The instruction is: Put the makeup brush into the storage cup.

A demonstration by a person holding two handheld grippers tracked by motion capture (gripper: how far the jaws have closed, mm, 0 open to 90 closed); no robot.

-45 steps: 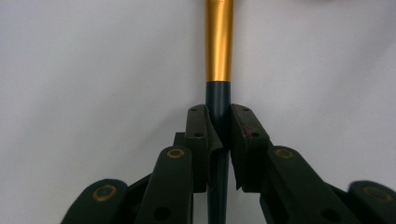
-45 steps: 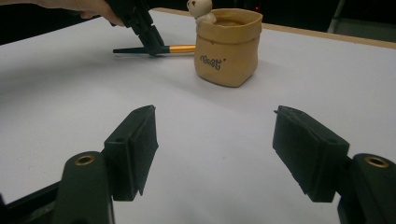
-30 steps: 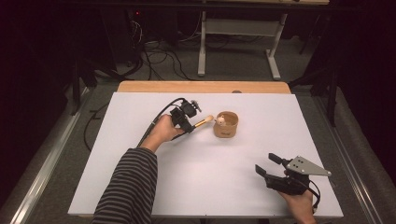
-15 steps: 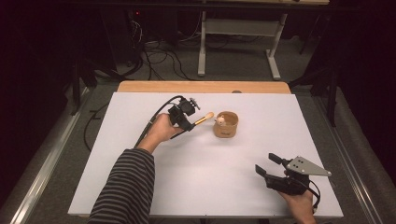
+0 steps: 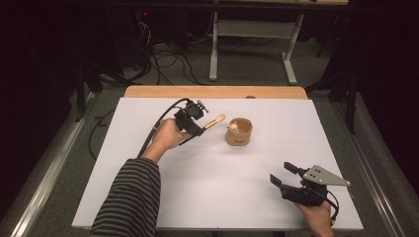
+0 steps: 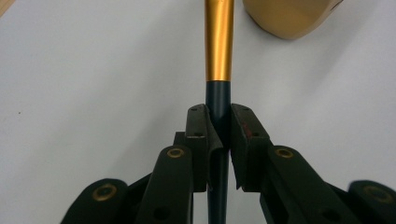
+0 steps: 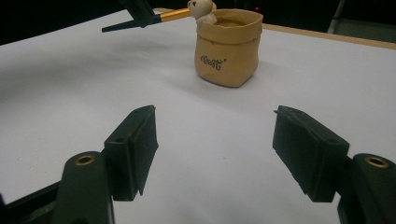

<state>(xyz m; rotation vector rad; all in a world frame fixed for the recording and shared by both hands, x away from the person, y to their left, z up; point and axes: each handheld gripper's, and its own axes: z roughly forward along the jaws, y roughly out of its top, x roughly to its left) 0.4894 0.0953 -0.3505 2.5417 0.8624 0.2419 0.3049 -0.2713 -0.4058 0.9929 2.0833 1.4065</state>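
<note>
A brush with a dark handle and gold ferrule [image 5: 213, 122] hangs above the white table [image 5: 222, 192], left of a tan bag-shaped pot [image 5: 240, 134]. My left gripper [image 5: 198, 130] is shut on the handle; in the left gripper view the pads clamp the dark stem [image 6: 219, 100] of my left gripper [image 6: 219, 116], and the pot's edge [image 6: 289, 16] lies ahead. A small bear figure [image 7: 201, 9] sits on the pot's rim. My right gripper [image 5: 281, 172] rests near the front right of the table, open and holding nothing [image 7: 215, 135], and faces the pot [image 7: 227, 51].
A wooden strip [image 5: 212, 92] runs along the table's far edge. Beyond it are cables on the floor and a metal stand [image 5: 252, 44]. The left gripper's cable [image 5: 158, 126] trails back over the table.
My left hand has risen a little with the brush, so its tip sits slightly higher beside the pot. The right gripper has stayed put.
</note>
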